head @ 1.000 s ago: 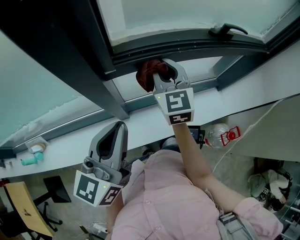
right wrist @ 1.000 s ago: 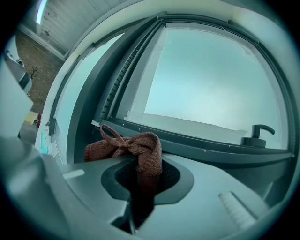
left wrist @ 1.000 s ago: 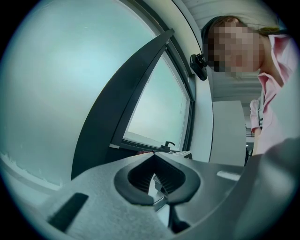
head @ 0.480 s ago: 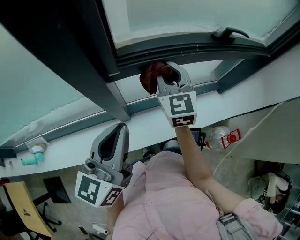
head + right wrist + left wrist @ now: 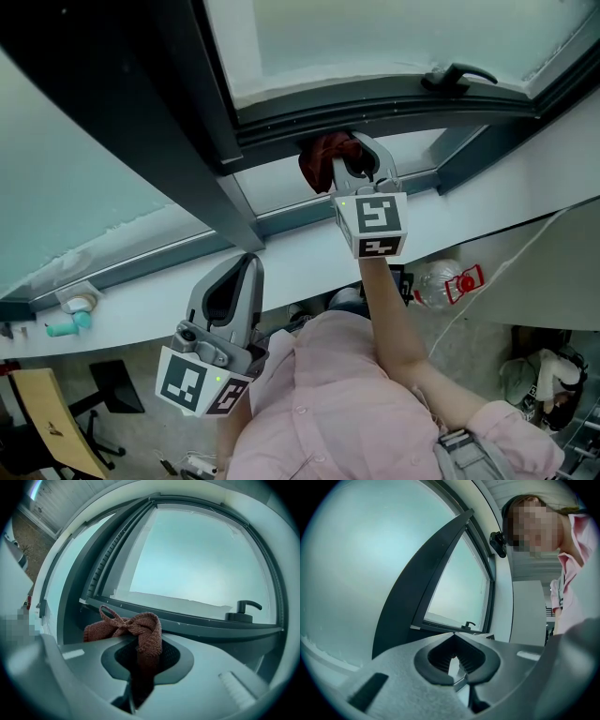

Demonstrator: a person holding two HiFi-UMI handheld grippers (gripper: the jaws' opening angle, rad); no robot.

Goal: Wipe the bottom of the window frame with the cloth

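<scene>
A reddish-brown cloth (image 5: 325,156) is bunched against the dark bottom rail of the window frame (image 5: 394,97). My right gripper (image 5: 349,157) is shut on the cloth and holds it up at that rail. In the right gripper view the cloth (image 5: 140,630) hangs out of the closed jaws, just below the frame's bottom rail (image 5: 187,620). My left gripper (image 5: 228,291) hangs low, below the white sill (image 5: 300,253), with its jaws closed on nothing. The left gripper view shows the window frame (image 5: 454,625) far off beyond the left gripper (image 5: 457,656).
A black window handle (image 5: 457,75) sits on the bottom rail to the right of the cloth. A thick dark mullion (image 5: 178,141) runs diagonally left of it. A teal item (image 5: 64,323) lies on the sill at far left. A plastic bottle (image 5: 445,277) lies on the floor.
My right gripper has slid the cloth rightward along the bottom rail, toward the handle. The left gripper has barely moved.
</scene>
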